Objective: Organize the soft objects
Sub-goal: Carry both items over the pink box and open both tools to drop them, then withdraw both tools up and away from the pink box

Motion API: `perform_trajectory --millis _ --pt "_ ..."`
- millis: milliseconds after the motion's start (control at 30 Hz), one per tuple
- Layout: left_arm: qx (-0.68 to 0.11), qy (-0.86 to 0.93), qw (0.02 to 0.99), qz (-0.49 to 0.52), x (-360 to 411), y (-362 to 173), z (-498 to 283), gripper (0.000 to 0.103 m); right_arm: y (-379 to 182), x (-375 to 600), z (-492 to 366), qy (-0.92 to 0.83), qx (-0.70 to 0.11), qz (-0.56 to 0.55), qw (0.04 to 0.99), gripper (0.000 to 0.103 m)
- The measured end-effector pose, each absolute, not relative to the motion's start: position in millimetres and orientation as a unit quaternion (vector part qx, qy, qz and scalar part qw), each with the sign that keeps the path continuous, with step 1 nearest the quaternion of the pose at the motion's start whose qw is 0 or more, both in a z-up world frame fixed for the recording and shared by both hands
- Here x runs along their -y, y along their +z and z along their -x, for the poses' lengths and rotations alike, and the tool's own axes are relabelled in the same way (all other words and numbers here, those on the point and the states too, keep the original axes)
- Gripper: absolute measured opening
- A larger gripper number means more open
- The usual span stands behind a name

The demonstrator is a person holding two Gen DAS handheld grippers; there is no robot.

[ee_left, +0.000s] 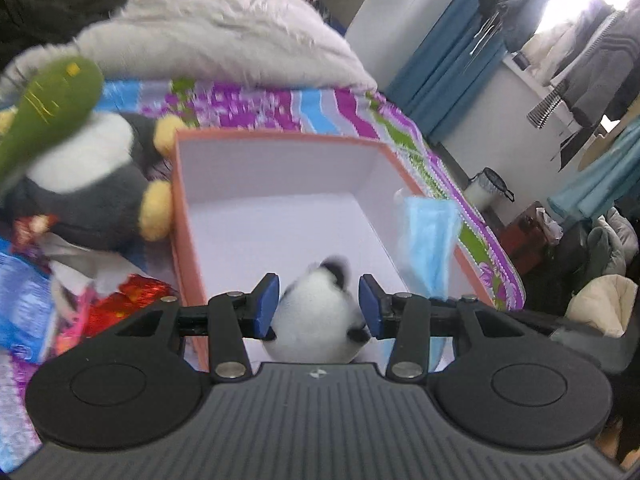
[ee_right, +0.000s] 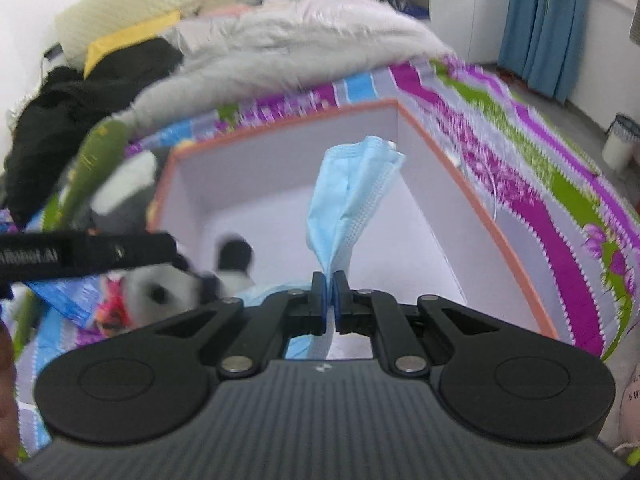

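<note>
Left wrist view: the left gripper [ee_left: 319,306] spans a panda plush [ee_left: 316,316], pads seemingly touching, over the orange box's [ee_left: 280,136] near end. Further right, the right gripper [ee_right: 330,294] pinches a blue face mask [ee_right: 352,196] upright above the box interior.

Both tongs share one build. The left tongs [ee_left: 319,304] have a dark grey ribbed body at 6 o'clock with a small white mark at the middle of its front edge, flanked by two matte black round discs at 7 and 5 o'clock. Black angular link arms with triangular cut-outs run forward, pinned by silver round screws, and end in blue pads [ee_left: 267,305]. The right tongs [ee_right: 330,300] show the same ribbed grey body, black discs, silver screws and blue pads [ee_right: 318,300]. In the right wrist view, a black bar at 9 o'clock carries white lettering.
</note>
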State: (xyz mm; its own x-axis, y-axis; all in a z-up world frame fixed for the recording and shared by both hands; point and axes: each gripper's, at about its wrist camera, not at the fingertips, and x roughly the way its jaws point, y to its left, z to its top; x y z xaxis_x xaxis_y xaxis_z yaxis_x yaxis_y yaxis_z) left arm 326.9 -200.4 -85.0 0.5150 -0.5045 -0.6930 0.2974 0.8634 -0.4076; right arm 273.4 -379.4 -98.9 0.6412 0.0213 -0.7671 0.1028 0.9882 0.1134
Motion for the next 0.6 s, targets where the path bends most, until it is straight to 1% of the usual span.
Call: perform_trajectory --millis 133,267,300,333,367,400,600 --pt "-0.457 -0.231 0.85 0.122 216.6 -111.4 -356.8 0.049 -127.2 392.4 -283.3 -0.026 -0.449 -0.093 0.888 0.008" --pt "-0.469 -0.233 0.844 0.115 233.6 -127.9 -374.2 0.05 -143.5 404.2 -288.3 -0.031 -0.465 -0.108 0.878 0.01" --pt "-0.471 -0.232 0.843 0.114 235.8 -130.1 -377.4 0.051 -145.3 406.8 -289.1 -0.032 -0.467 -0.111 0.877 0.013" --pt "-0.473 -0.231 0.842 0.115 237.5 -132.4 -379.9 0.053 -147.5 408.6 -291.0 -0.035 -0.47 -0.111 0.875 0.022" --pt "-0.473 -0.232 0.842 0.116 238.0 -133.3 -380.6 0.059 -148.7 410.1 -290.7 -0.036 -0.471 -0.114 0.874 0.03" --pt "-0.476 -0.231 0.841 0.115 238.7 -133.7 -381.8 0.063 -149.1 411.1 -289.3 -0.034 -0.469 -0.118 0.875 0.041" --pt "-0.474 -0.221 0.845 0.11 234.6 -127.9 -372.1 0.064 -136.9 411.4 -282.8 -0.028 -0.454 -0.131 0.881 0.04"
